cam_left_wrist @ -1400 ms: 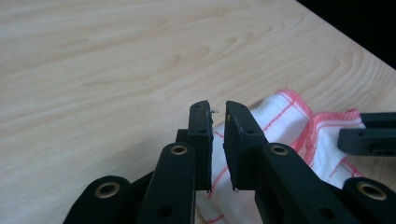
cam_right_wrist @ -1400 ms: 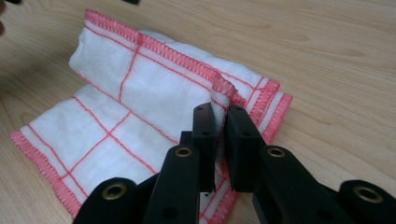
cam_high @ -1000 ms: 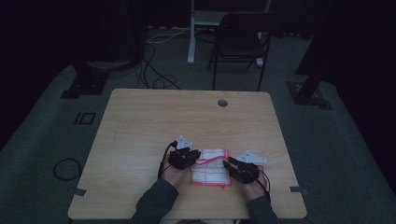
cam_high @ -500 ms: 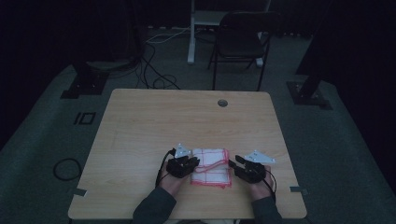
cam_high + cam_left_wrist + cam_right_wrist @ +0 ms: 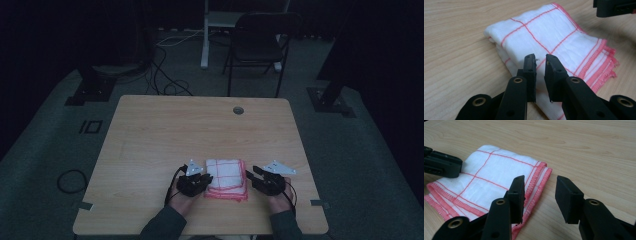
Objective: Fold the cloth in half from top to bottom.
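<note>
A folded white cloth (image 5: 227,177) with red grid lines and red stitched edges lies flat on the wooden table (image 5: 200,130) near its front edge. My left gripper (image 5: 207,181) sits at the cloth's left side. In the left gripper view its jaws (image 5: 540,58) hang just over the cloth (image 5: 549,32), a narrow gap between them and nothing pinched. My right gripper (image 5: 250,176) is at the cloth's right side. Its jaws (image 5: 540,180) have just been opening and stand wide over the cloth's (image 5: 491,175) hemmed edge, holding nothing.
The table has a round cable hole (image 5: 238,110) at the back. Beyond it stand a dark chair (image 5: 260,45) and a desk leg, with cables on the floor. A cable loop (image 5: 70,180) lies left of the table.
My left gripper has slid a little toward the table's front edge, alongside the cloth. The right hand has hardly moved, and the cloth lies as before.
</note>
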`<state>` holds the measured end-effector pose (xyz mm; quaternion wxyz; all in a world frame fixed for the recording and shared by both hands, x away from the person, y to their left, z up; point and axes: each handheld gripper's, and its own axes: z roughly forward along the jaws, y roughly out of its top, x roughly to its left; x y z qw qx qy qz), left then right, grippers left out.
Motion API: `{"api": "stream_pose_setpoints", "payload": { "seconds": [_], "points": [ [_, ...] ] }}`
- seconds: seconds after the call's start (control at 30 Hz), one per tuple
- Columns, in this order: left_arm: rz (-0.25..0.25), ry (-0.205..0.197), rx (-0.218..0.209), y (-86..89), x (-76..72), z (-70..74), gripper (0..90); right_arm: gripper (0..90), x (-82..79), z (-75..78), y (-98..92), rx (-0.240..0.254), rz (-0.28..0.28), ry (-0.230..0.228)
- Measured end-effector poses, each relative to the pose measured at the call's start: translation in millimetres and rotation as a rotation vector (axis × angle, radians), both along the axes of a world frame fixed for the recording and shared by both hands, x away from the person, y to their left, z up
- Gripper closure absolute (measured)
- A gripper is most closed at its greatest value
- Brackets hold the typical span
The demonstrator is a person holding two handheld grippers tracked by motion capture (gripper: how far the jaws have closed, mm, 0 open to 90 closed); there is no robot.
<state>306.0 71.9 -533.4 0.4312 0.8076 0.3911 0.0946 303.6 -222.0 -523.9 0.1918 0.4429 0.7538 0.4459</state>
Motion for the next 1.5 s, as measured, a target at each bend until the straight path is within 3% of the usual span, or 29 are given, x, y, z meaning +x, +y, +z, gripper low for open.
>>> {"api": "stream_pose_setpoints", "payload": {
  "seconds": [0.57,0.9,1.03,1.27,1.5],
  "points": [
    [-0.008,-0.045,0.053,14.4,-20.8,-0.1,76.6,59.2,0.4,-4.8,-4.3,0.005,-0.016,0.007],
    [0.068,-0.044,0.056,43.8,-21.2,-1.9,75.3,59.1,0.4,-10.6,-11.7,-0.016,-0.048,0.005],
    [0.102,-0.048,0.065,53.8,-17.6,-1.8,74.7,58.8,2.0,-14.1,-13.7,-0.024,-0.053,0.016],
    [0.174,-0.02,0.08,70.5,-6.0,-6.4,74.2,58.2,7.7,-19.1,-20.3,-0.034,-0.08,0.034],
    [0.22,-0.026,0.075,84.3,2.3,-6.0,73.3,58.1,11.9,-21.5,-25.6,-0.033,-0.102,0.045]
  ]
}}
